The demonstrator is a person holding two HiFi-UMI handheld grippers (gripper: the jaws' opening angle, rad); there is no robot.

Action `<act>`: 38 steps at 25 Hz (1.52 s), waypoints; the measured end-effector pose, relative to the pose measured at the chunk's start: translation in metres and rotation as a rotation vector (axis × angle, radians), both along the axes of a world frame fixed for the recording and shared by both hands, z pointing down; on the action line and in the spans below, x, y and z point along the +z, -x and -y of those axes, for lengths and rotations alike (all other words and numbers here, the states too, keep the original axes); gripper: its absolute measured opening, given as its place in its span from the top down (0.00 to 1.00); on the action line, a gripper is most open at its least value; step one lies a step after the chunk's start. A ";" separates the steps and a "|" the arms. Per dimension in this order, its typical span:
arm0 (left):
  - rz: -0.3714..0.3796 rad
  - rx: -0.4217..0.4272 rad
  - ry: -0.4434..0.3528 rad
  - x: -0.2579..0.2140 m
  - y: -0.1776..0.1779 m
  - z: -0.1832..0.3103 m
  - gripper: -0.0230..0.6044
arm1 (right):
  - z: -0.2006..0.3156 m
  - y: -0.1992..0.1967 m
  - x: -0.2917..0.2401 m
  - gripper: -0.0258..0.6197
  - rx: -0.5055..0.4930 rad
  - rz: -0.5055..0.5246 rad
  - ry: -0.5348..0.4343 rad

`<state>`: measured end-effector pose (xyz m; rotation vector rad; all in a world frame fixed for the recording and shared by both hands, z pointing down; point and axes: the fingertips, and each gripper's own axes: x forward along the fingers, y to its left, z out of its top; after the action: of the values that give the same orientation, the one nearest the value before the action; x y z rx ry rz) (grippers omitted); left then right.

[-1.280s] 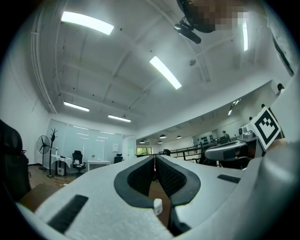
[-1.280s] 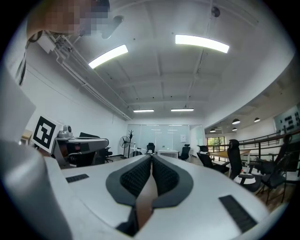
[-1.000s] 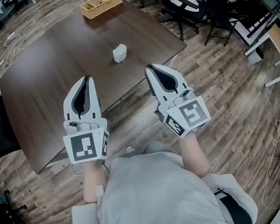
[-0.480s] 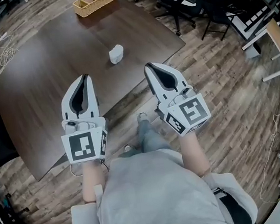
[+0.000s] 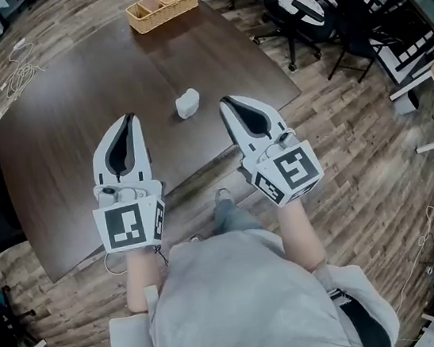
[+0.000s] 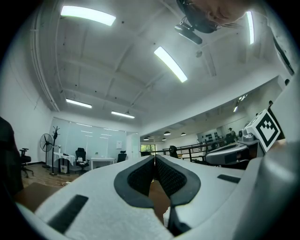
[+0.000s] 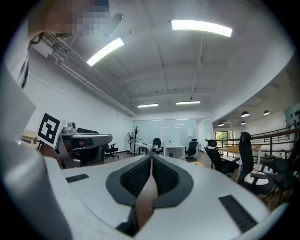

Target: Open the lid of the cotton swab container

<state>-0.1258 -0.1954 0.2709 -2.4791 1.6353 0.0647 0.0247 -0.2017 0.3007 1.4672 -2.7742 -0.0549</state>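
Observation:
A small white cotton swab container [image 5: 187,103] stands on the dark brown table [image 5: 73,117], its lid down. In the head view my left gripper [image 5: 130,118] is held above the table's near edge, to the left of the container and nearer to me, shut with nothing in it. My right gripper [image 5: 225,102] hovers just right of the container, also shut and empty. Both gripper views point up at the room and ceiling: the left gripper [image 6: 154,157] and the right gripper [image 7: 151,156] show their tips touching, and the container is not seen there.
A wicker basket [image 5: 163,5] with a tissue box sits at the table's far edge. Office chairs [image 5: 308,5] stand to the right on the wooden floor. A cable [image 5: 17,75] lies on the floor beyond the table's far left corner.
The view has shifted as the person steps closer: the table and container now sit nearer to the gripper tips. Both grippers stay shut and held the same way.

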 end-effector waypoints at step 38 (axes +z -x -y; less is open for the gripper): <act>0.041 -0.355 0.219 0.092 -0.018 0.086 0.94 | 0.145 0.005 0.267 0.63 -0.854 -0.391 0.374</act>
<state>-0.1076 -0.2810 0.3624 -2.2704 2.1359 -0.2203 0.0193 -0.3467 0.5674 0.1194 -2.6427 0.1502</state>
